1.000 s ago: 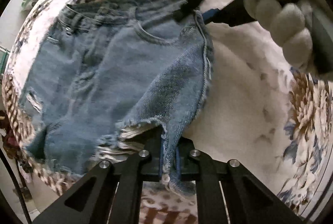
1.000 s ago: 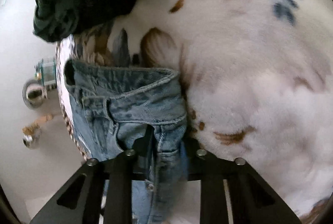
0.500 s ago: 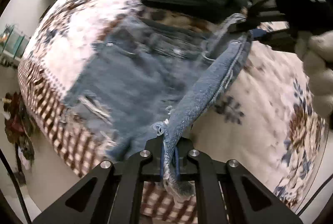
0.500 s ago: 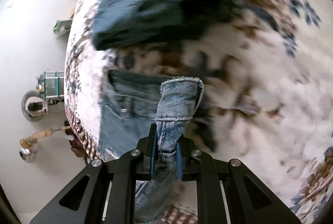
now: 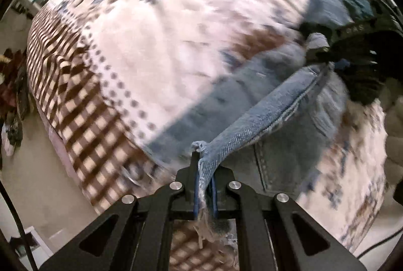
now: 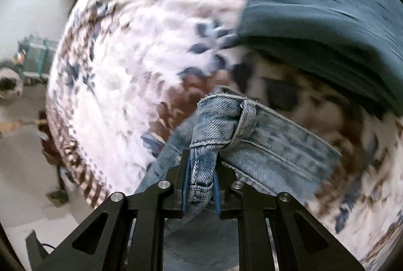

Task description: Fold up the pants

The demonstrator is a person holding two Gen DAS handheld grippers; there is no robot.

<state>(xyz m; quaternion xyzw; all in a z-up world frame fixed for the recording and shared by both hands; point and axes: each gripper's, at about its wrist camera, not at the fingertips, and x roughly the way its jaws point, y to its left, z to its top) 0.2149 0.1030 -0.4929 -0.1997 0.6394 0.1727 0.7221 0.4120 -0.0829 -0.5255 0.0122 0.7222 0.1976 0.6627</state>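
Light blue denim shorts [image 5: 254, 117] with a frayed hem hang stretched between my two grippers above a floral blanket. My left gripper [image 5: 204, 185] is shut on the frayed leg hem. My right gripper [image 6: 201, 187] is shut on the waistband [image 6: 226, 124] near a belt loop; it also shows in the left wrist view [image 5: 325, 56] at the far right, with the gloved hand [image 5: 395, 124] behind it. The rest of the shorts droops below the taut side seam, blurred by motion.
The bed is covered by a white blanket [image 5: 163, 39] with brown and blue flowers and a checked border [image 5: 75, 104]. A folded dark teal garment [image 6: 320, 8] lies on the blanket beyond the waistband. Floor and clutter lie to the left [image 6: 15, 74].
Both grippers have lifted the shorts off the blanket and swung them over to the right. The shorts, flat and spread a second ago, now hang folded along the side seam.
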